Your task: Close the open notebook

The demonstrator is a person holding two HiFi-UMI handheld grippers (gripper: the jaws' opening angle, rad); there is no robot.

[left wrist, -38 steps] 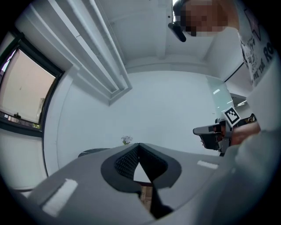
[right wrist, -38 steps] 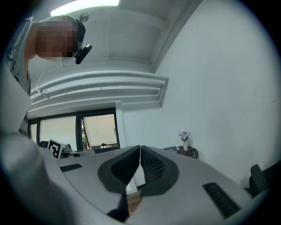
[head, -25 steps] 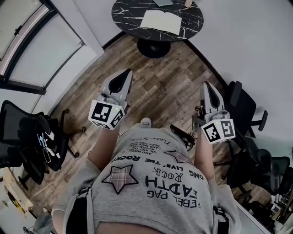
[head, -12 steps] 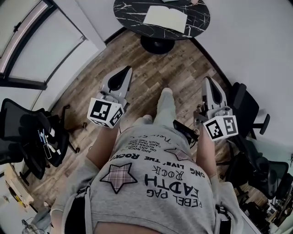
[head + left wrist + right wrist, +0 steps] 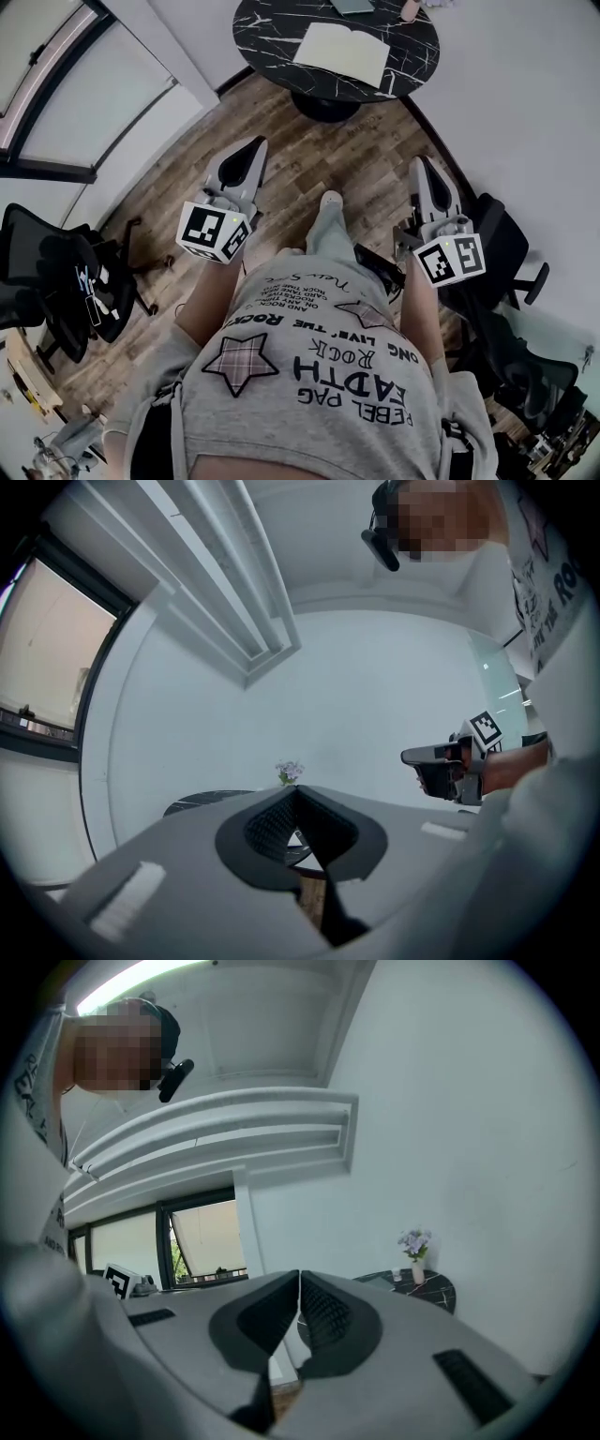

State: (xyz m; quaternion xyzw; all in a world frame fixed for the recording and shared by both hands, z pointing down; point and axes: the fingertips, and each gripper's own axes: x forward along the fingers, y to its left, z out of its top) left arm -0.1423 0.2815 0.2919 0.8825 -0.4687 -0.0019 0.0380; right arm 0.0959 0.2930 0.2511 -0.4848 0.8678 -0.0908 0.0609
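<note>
An open notebook with blank white pages lies on a round black marble table at the top of the head view. My left gripper and right gripper point level toward it from well short of the table, both shut and empty. In the left gripper view the shut jaws of my left gripper cover most of the table. In the right gripper view my right gripper has its jaws pressed together, with the table beyond at right.
A small vase of purple flowers stands on the table, with a grey item behind the notebook. Black office chairs stand at left and right. The floor is wood planks. White walls close in behind the table.
The table and notebook have come nearer and lower in the head view as the person steps toward them. One foot has swung forward. Both grippers stay shut.
</note>
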